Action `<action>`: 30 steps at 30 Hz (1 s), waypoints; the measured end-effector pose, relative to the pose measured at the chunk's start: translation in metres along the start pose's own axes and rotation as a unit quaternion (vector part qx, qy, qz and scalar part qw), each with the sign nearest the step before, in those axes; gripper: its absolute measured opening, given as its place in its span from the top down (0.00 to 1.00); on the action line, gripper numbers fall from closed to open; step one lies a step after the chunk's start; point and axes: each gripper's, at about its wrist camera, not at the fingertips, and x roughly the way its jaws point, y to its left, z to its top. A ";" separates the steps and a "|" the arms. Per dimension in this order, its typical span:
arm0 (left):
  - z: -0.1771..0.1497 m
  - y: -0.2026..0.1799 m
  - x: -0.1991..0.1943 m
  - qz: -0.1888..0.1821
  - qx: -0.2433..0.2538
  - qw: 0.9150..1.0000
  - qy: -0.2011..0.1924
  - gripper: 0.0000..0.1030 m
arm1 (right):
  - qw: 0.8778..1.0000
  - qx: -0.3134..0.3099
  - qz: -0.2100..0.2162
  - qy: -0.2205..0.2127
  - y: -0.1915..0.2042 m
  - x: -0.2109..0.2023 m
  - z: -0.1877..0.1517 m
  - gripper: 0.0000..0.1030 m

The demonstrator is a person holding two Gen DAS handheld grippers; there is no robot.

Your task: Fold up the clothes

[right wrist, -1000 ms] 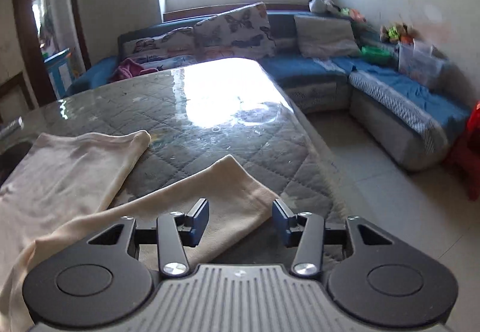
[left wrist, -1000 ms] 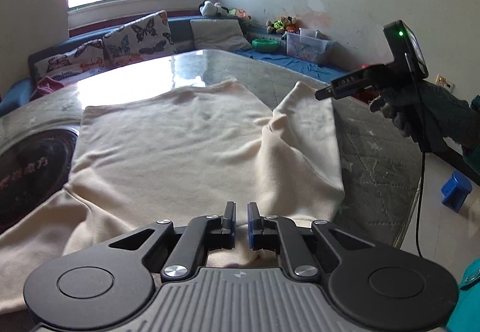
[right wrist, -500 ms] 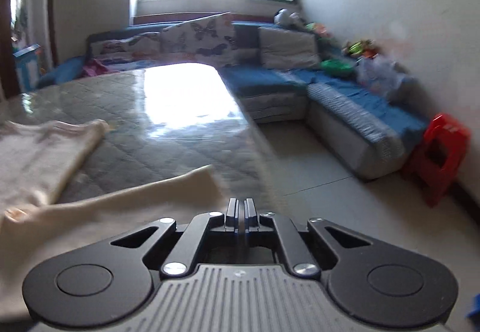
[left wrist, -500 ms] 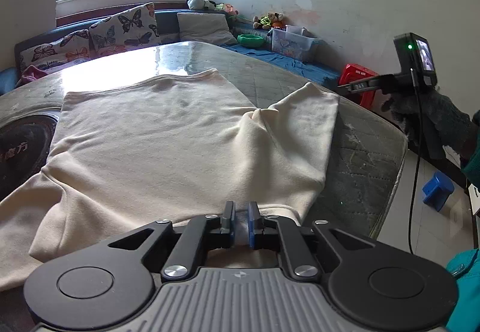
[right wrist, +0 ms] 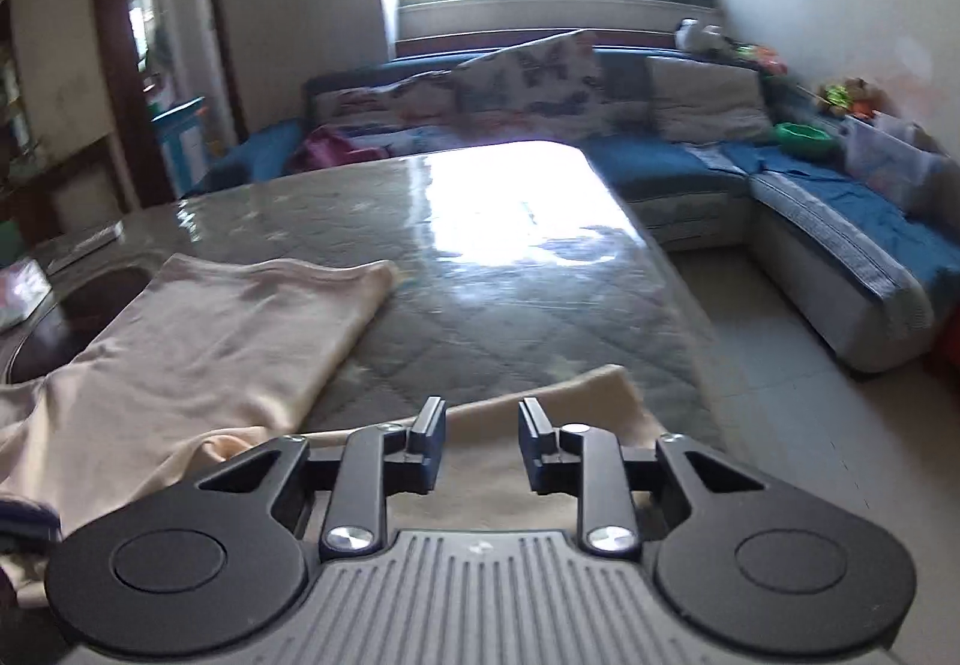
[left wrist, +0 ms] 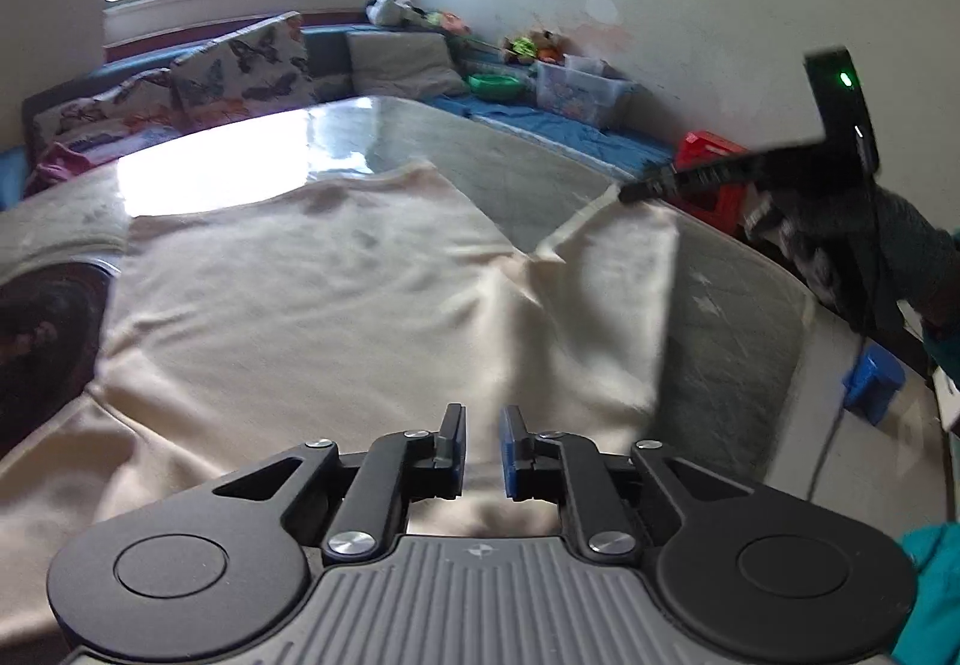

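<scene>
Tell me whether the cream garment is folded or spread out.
Mostly spread: the cream garment lies flat across the quilted table, one sleeve bunched.

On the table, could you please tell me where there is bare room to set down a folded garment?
Free: the far table beyond the cream garment, toward the sofa, and the strip between the garment's body and its sleeve. Crowded: the near left, covered by cloth and the dark inset.

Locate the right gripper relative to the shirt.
In the left wrist view the right gripper is at the right, at the far corner of the cream shirt sleeve, near the table edge.
</scene>
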 end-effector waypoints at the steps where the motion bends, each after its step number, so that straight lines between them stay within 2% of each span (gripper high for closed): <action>1: 0.007 0.007 0.000 0.017 -0.006 1.000 -0.004 0.86 | 1.000 -0.010 0.008 0.003 0.006 0.006 0.003 0.74; 4: 0.028 0.037 0.004 0.080 -0.023 0.996 -0.012 0.86 | 0.999 -0.021 0.043 0.019 0.018 0.021 0.015 0.74; 7: 0.048 0.080 0.015 0.149 -0.056 0.987 -0.009 0.85 | 0.996 -0.025 0.078 0.036 0.026 0.036 0.031 0.74; 10: 0.063 0.120 0.031 0.202 -0.084 0.976 0.002 0.76 | 0.993 -0.031 0.099 0.047 0.032 0.053 0.046 0.74; 11: 0.067 0.129 0.038 0.208 -0.087 0.974 0.005 0.71 | 0.993 -0.032 0.105 0.053 0.034 0.059 0.052 0.74; 13: 0.075 0.148 0.051 0.222 -0.093 0.971 0.012 0.70 | 0.991 -0.031 0.114 0.065 0.037 0.073 0.059 0.74; 23: 0.091 0.182 0.107 0.220 -0.090 0.970 0.039 0.68 | 0.988 -0.018 0.109 0.107 0.046 0.143 0.087 0.74; 26: 0.092 0.184 0.113 0.215 -0.085 0.972 0.034 0.70 | 0.987 -0.009 0.108 0.121 0.045 0.160 0.091 0.76; 27: 0.093 0.184 0.113 0.212 -0.082 0.973 0.033 0.70 | 0.986 -0.011 0.109 0.124 0.046 0.163 0.092 0.80; 29: 0.093 0.183 0.114 0.207 -0.072 0.975 0.029 0.88 | 0.985 -0.018 0.111 0.129 0.051 0.168 0.095 0.86; 30: 0.093 0.182 0.113 0.206 -0.064 0.976 0.027 0.91 | 0.985 -0.022 0.111 0.131 0.053 0.170 0.097 0.92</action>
